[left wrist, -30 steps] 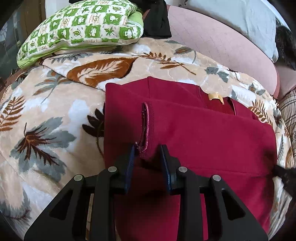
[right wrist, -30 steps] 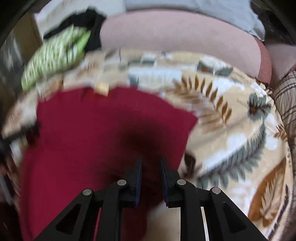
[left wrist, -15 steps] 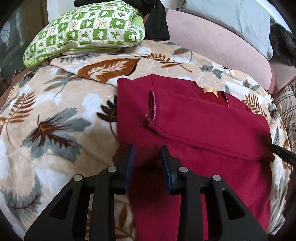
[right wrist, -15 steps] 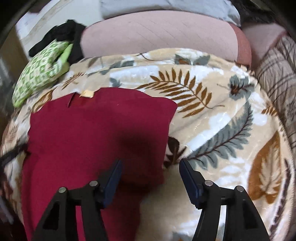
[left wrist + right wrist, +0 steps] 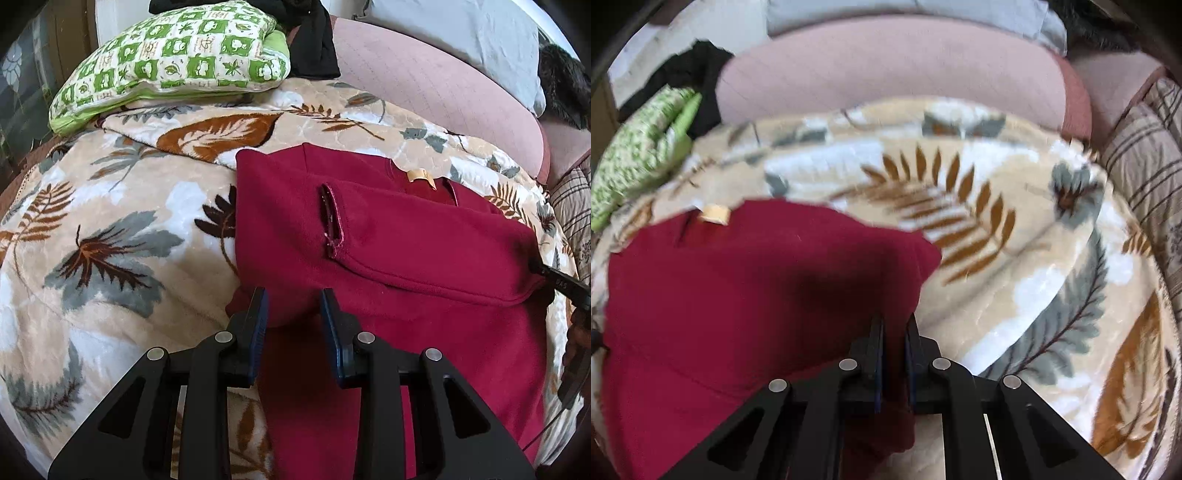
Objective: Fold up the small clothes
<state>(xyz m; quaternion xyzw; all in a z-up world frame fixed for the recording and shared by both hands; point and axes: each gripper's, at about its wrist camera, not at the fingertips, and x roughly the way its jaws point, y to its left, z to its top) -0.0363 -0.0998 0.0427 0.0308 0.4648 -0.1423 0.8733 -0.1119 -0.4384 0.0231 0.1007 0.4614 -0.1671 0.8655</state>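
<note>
A dark red garment (image 5: 406, 251) lies on a leaf-patterned blanket (image 5: 110, 221), one sleeve folded across its chest with the cuff (image 5: 332, 221) facing left. A tan label (image 5: 419, 175) marks the neck. My left gripper (image 5: 291, 295) hovers at the garment's lower left edge with its jaws a little apart; a bump of red cloth sits between the tips, unpinched. In the right wrist view the garment (image 5: 738, 295) fills the left half. My right gripper (image 5: 894, 321) is closing tight on its right edge, with red cloth pinched between the pads. Its tip (image 5: 550, 275) also shows in the left wrist view.
A green checked pillow (image 5: 177, 55) and a black cloth (image 5: 314, 40) lie at the back left. A pink padded backrest (image 5: 424, 81) runs behind the blanket. A plaid cushion (image 5: 1145, 147) borders the right side. A hand (image 5: 576, 332) shows at the right edge.
My left gripper drew back from the sleeve cuff, which stays lying across the garment. The right gripper opened wide, shifted to the garment's right edge and closed on it.
</note>
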